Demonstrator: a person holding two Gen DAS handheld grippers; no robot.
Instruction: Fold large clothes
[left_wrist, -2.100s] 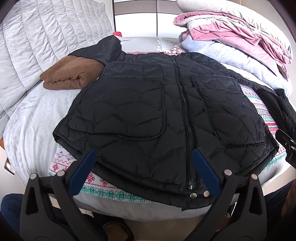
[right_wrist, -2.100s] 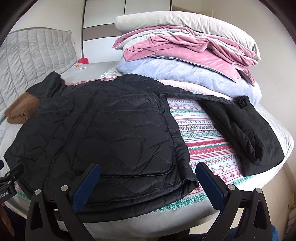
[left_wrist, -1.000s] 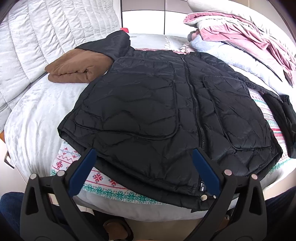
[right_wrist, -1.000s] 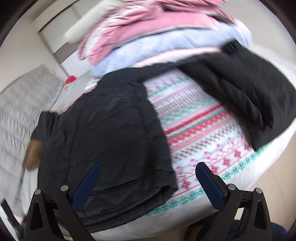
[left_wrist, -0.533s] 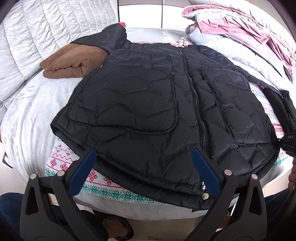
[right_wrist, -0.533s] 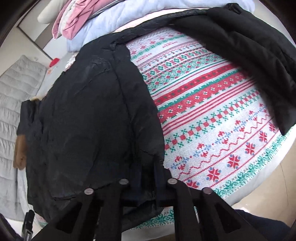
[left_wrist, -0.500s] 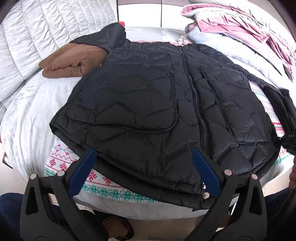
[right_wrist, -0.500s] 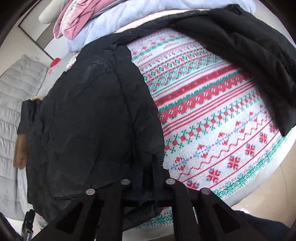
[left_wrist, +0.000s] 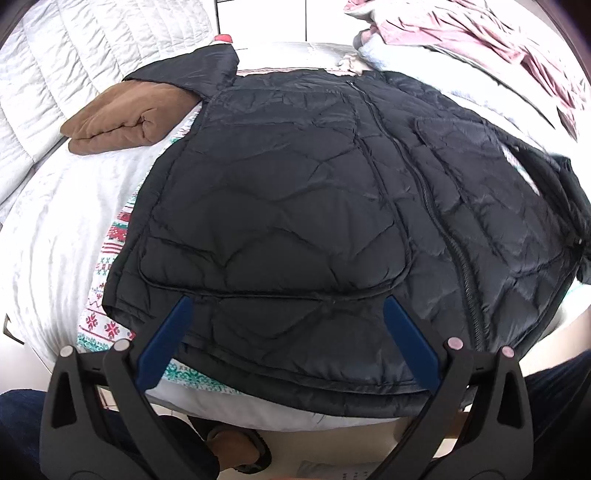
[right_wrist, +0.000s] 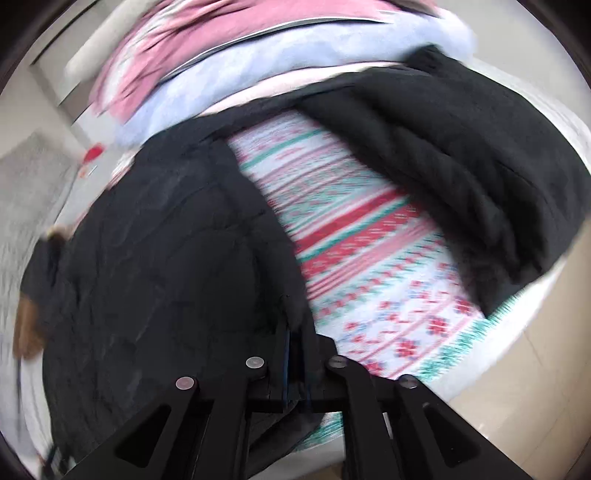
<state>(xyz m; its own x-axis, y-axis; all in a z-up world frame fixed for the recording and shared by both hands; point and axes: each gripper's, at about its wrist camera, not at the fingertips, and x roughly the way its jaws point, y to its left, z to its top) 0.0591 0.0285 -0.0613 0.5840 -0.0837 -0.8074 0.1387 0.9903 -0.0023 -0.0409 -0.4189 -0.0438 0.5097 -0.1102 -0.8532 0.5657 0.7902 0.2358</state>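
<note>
While flat on bed (left_wrist: 55, 236), black quilted jacket (left_wrist: 295, 206) pinched at right hem corner by right gripper (right_wrist: 295, 363), fingers nearly shut; left gripper (left_wrist: 284, 332) wide open, empty. Risk: thin bite slipping off slick fabric when lifted.

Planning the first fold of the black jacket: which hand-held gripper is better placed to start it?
Right. The right hand-held gripper already pinches the black jacket at its hem corner; the left hand-held gripper hovers open above the hem.
</note>
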